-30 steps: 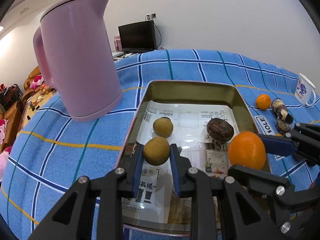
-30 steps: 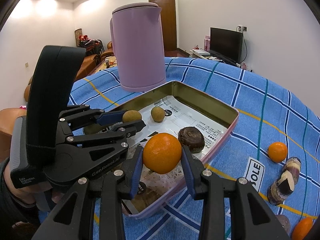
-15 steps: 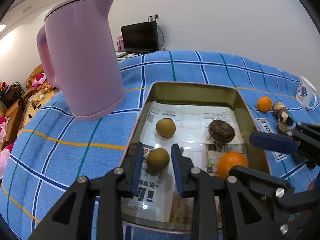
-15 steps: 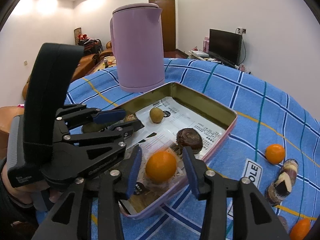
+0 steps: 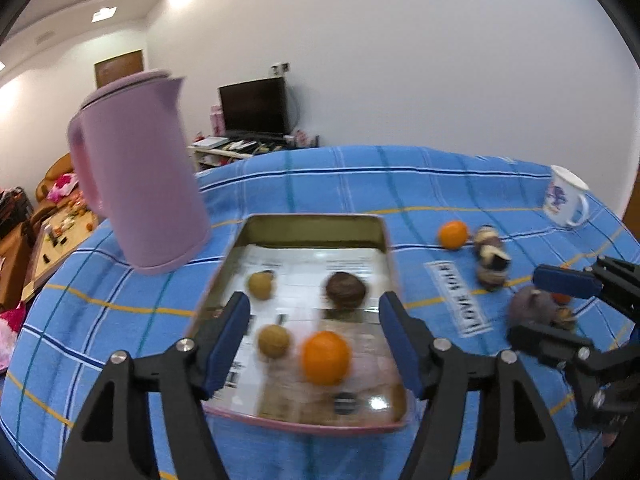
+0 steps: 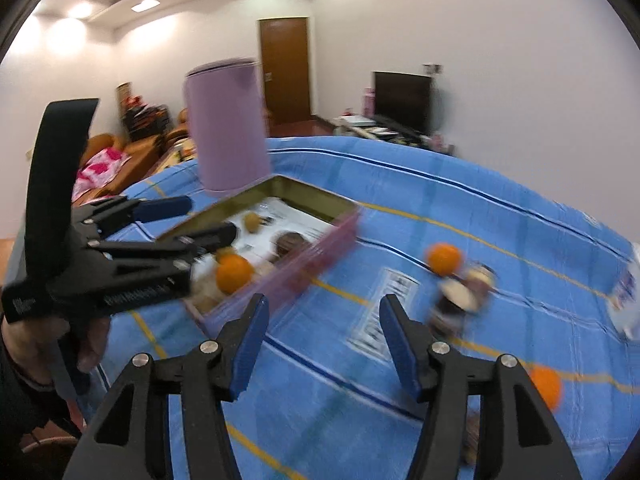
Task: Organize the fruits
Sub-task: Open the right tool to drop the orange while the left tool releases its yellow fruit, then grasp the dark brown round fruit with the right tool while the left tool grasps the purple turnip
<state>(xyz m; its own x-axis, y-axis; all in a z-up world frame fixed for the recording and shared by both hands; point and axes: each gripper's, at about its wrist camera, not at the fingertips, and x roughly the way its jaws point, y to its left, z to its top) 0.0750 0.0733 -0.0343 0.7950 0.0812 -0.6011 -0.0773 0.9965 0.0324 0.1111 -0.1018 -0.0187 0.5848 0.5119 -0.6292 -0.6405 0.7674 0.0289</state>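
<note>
Pink kettle crowds the tray's left rim; bare cloth lies right.

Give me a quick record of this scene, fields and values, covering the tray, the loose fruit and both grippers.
tray: metal, paper-lined, on blue checked cloth
in tray: orange, two small tan fruits, dark brown fruit
loose on cloth: small orange, other pieces beside it, blurred
left gripper: open, empty, over tray
right gripper: open, empty, over cloth
kettle: pink, left of tray
mug: white, far right
</note>
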